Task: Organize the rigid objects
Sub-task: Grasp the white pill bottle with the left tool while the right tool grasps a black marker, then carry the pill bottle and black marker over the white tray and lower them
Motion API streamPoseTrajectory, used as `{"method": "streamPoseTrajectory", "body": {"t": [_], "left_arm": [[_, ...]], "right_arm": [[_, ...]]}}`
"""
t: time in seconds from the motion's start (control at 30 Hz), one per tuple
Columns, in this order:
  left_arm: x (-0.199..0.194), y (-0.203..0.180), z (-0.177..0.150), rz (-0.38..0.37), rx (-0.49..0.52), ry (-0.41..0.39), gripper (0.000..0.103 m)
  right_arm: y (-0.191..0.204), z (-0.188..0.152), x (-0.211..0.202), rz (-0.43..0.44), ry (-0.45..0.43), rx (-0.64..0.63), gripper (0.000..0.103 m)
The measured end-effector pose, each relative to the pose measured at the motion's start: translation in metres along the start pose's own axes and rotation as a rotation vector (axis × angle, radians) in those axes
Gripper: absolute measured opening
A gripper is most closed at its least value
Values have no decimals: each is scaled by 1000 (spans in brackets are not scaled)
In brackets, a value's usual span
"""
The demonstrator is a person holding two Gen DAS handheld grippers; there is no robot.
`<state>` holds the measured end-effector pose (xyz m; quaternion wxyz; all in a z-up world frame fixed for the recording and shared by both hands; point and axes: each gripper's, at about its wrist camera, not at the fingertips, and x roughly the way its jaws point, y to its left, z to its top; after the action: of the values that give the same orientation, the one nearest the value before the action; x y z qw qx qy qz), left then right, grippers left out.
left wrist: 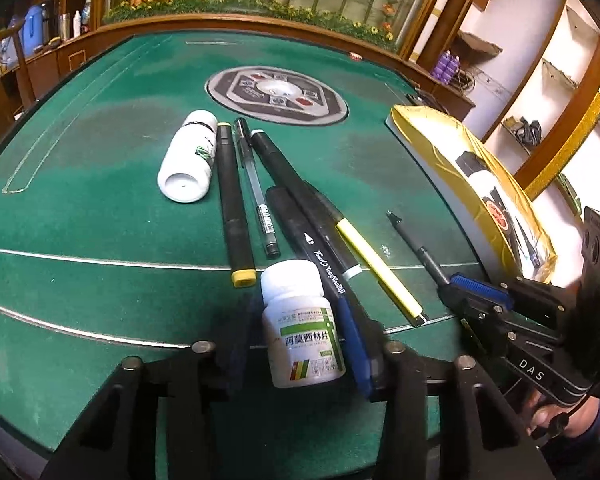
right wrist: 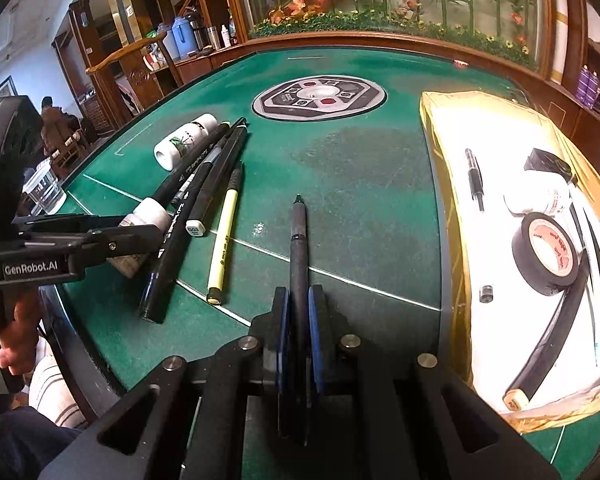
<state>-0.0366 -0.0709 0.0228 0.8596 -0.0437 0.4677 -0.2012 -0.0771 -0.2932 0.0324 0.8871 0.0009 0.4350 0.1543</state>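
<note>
Green felt table [right wrist: 360,168] lay ahead of both grippers; gold-lined box [right wrist: 444,152] sat to the right of the right gripper, already holding a tape roll [right wrist: 548,254], a pen [right wrist: 475,180] and small oddments; row of loose markers and a lying white bottle [left wrist: 188,160] ran ahead of the left gripper. Left gripper [left wrist: 300,344] had its jaws partly closed around a small white pill bottle [left wrist: 302,324], bottle upright between the blue pads, right pad against its side, left pad blurred so full contact could not be confirmed; judged a grasp in progress. Right gripper [right wrist: 300,320] had its jaws nearly fully closed on a dark pen [right wrist: 299,248], pen pointing straight ahead along the fingers, tip resting on or just above the felt. Judged step: carry both items to the box. To do it well: lift the pen clear of the felt before swinging right, as the long overhang could catch the box rim; lower it flat beside the other pen; keep the bottle upright and squeeze near its middle, since the smooth round body might slip; avoid nudging the black marker [left wrist: 324,248] touching the bottle's right side; yellow pen [left wrist: 380,268] left for later.
</note>
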Motion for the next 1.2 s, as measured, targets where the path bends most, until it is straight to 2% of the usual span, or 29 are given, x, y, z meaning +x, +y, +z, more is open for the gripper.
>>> {"method": "streamPoseTrajectory", "body": {"t": [0.1, 0.23, 0.33, 0.47, 0.6, 0.8, 0.97, 1.2], "left_arm": [[-3, 0, -5, 17, 14, -36, 36], [-8, 8, -6, -39, -20, -61, 35], [-14, 0, -6, -67, 0, -87, 36], [-18, -19, 0, -104, 29, -94, 35], [-26, -52, 18, -184, 79, -120, 35], [-21, -126, 49, -315, 170, -137, 35], [13, -179, 63, -377, 212, -104, 35], [67, -209, 70, -348, 195, -51, 35]], "right_arm": [[2, 1, 1, 0, -1, -5, 10], [4, -3, -2, 21, -22, -8, 9], [3, -6, -18, 62, -115, -11, 9], [-14, -10, -30, 135, -179, 90, 9], [-38, -9, -50, 177, -235, 188, 9], [-77, -5, -92, 45, -328, 277, 9], [-115, -7, -98, -70, -325, 368, 9], [-153, -9, -80, -116, -291, 477, 9]]}}
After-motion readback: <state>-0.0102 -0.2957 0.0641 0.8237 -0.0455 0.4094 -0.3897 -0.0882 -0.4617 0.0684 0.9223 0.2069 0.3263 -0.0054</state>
